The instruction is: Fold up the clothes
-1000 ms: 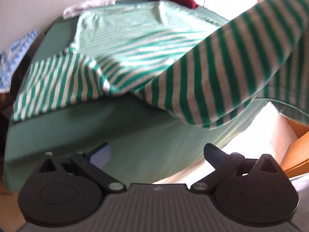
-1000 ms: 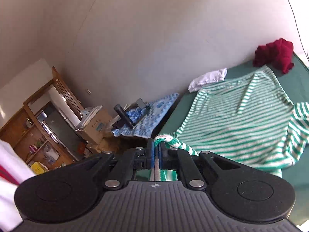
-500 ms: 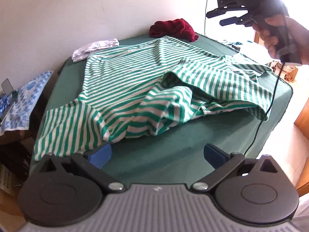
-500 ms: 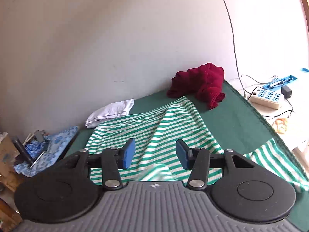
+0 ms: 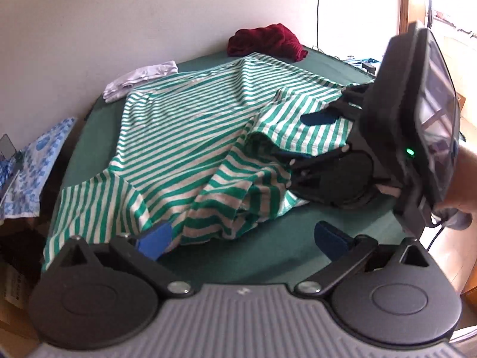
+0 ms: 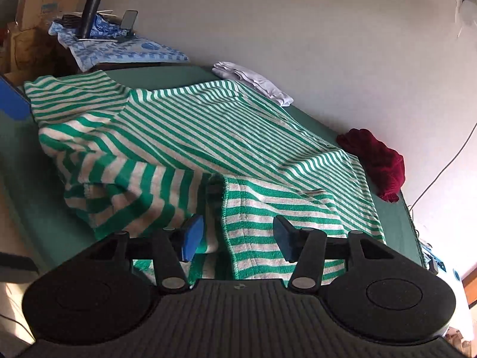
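A green-and-white striped shirt [image 5: 184, 125] [image 6: 208, 125] lies on the green table [image 5: 268, 256], its near-right part bunched in loose folds. My left gripper [image 5: 243, 238] hangs open over the table's near edge, with its left pad just short of the shirt's hem and nothing between its fingers. My right gripper [image 6: 237, 235] [image 5: 310, 146] is low at the shirt's right side and rolled on its side. Its jaws are opening, a fold of the striped hem lies between them, and the pads do not press on it.
A dark red garment [image 5: 265, 41] [image 6: 375, 158] and a folded white one [image 5: 140, 79] [image 6: 253, 80] lie along the wall side of the table. A blue patterned cloth [image 5: 32, 161] [image 6: 125, 49] with cardboard boxes [image 6: 38, 3] is beyond the left end. A hand [image 5: 465, 179] holds the right gripper.
The right gripper let go of the lifted striped cloth, which dropped in folds onto the table. It then came down, rolled, to the shirt's right edge. The left gripper drew back a little.
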The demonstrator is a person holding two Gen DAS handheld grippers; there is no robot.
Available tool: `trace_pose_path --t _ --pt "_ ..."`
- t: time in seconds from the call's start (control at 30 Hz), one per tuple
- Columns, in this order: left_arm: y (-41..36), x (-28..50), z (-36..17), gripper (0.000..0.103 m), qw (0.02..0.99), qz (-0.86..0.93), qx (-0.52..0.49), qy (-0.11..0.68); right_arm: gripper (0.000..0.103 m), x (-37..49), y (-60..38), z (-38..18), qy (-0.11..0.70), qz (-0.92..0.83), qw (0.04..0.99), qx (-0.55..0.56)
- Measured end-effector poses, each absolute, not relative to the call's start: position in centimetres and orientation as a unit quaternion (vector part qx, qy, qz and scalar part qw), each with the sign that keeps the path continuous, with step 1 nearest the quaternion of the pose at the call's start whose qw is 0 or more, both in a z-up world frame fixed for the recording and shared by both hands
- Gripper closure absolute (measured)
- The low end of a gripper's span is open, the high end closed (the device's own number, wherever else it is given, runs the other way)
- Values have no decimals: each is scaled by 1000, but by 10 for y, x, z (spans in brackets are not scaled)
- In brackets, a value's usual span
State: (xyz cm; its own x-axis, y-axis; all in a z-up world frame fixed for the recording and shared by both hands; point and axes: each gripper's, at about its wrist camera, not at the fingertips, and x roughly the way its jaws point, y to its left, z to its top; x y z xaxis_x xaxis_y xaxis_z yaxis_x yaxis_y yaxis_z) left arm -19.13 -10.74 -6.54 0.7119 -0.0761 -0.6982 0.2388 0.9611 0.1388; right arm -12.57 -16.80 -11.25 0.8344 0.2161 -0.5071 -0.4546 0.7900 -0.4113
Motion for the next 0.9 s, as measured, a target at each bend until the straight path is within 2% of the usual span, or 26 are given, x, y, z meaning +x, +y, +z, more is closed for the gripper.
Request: trace_pose_path --t 0.27,0.37,0.5,0.53,0.63,0.7,0.73,0.77,0.9 --pt "-80 -200 -73 1 917 -81 87 380 50 -88 -204 -100 233 81 941 -230" --pt "-73 -198 -73 1 917 -86 75 381 50 -89 -206 -103 239 101 934 -247" --pt "-71 -195 -68 1 921 -111 71 367 50 -107 -170 -116 175 162 891 -387" --pt "-71 -194 -68 1 921 -118 73 364 47 -110 -158 -120 163 179 871 -427" --pt "-72 -192 -67 2 923 -136 86 350 45 -104 -133 -136 162 208 816 -514" --pt "-75 -190 -67 2 926 -145 107 332 54 -95 -130 -128 159 202 828 -498" --pt "-76 -189 -67 2 927 -150 116 324 80 -88 -131 -118 163 196 843 -473" --pt "-78 -187 -66 2 928 -154 122 316 96 -82 -132 -108 167 190 857 -449" --pt "-88 -176 -63 6 935 -162 145 280 97 -68 -185 -28 191 140 953 -188"
